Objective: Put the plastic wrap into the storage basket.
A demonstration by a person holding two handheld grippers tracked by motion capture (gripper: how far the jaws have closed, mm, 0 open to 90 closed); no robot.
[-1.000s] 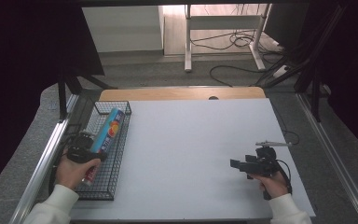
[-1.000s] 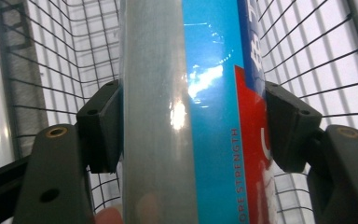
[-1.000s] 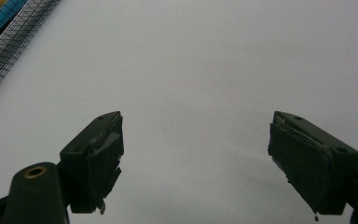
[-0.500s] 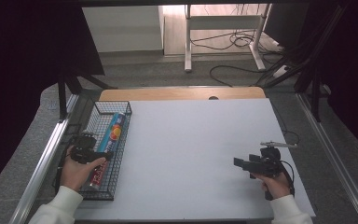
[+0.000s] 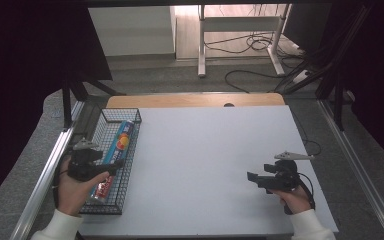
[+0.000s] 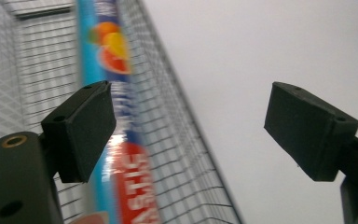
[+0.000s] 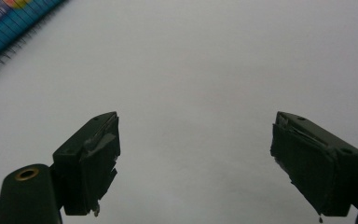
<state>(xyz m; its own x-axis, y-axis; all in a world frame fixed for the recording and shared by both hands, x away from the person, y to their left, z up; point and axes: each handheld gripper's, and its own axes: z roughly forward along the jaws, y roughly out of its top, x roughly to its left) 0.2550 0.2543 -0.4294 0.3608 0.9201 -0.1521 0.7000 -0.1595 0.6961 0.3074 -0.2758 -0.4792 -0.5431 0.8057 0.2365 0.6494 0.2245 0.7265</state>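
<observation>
A long blue box [image 5: 121, 142] with a fruit picture and a red end lies lengthwise in the black wire basket [image 5: 121, 110] at the table's left. My left gripper [image 5: 119, 165] hovers over the basket's near half, above the box's red end, and is open with nothing between the pads. Its jaws opened wide and have just closed a little. In the left gripper view the box [image 6: 103, 56] runs under the left pad of that gripper [image 6: 186, 100]. My right gripper [image 5: 250, 176] is open over bare table at the near right, its jaws just opened further, and the right gripper [image 7: 195, 121] is empty.
The white table top [image 5: 205, 165] stretches between the two hands. The basket's wire wall [image 6: 168, 121] stands between the box and the table. A corner of the box [image 7: 9, 21] lies far off in the right gripper view. Metal rails [image 5: 45, 175] flank the table.
The left gripper let go of the box, which now lies in the basket, then rose and drew back toward the near left. The right hand has kept still.
</observation>
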